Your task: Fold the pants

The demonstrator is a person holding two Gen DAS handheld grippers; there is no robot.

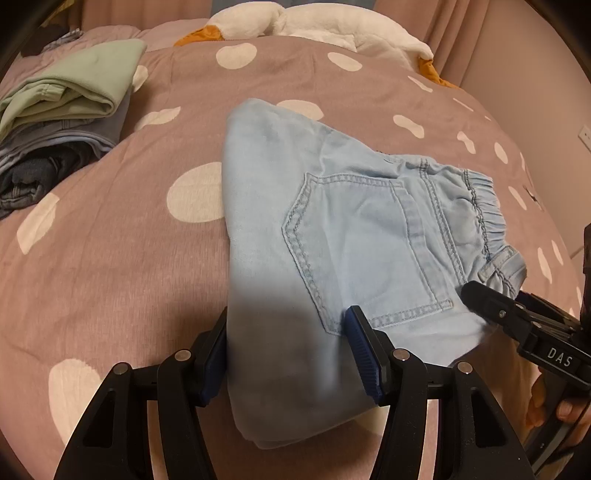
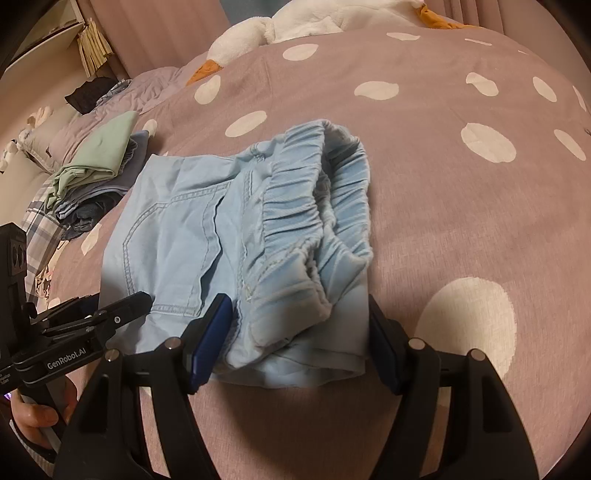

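Left hand-held gripper (image 1: 288, 354): jaws part open, astride the pants (image 1: 332, 229) near their folded edge; grip unclear. Right hand-held gripper (image 2: 299, 343): jaws wide, astride the waistband end; grip unclear. Pants folded on bed (image 1: 110, 258). Clothes stack (image 1: 62, 122) far left.

One pair of light-blue pants (image 1: 343, 229) is seen mid-bed. One stack of folded clothes (image 1: 62, 122) is counted at the bed's left edge, one plush goose (image 1: 295, 22) at its far edge, and two grippers (image 1: 291, 354) (image 2: 299, 343).

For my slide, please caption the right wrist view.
Open right gripper straddles the waistband end of folded light-blue pants on a polka-dot bedspread.
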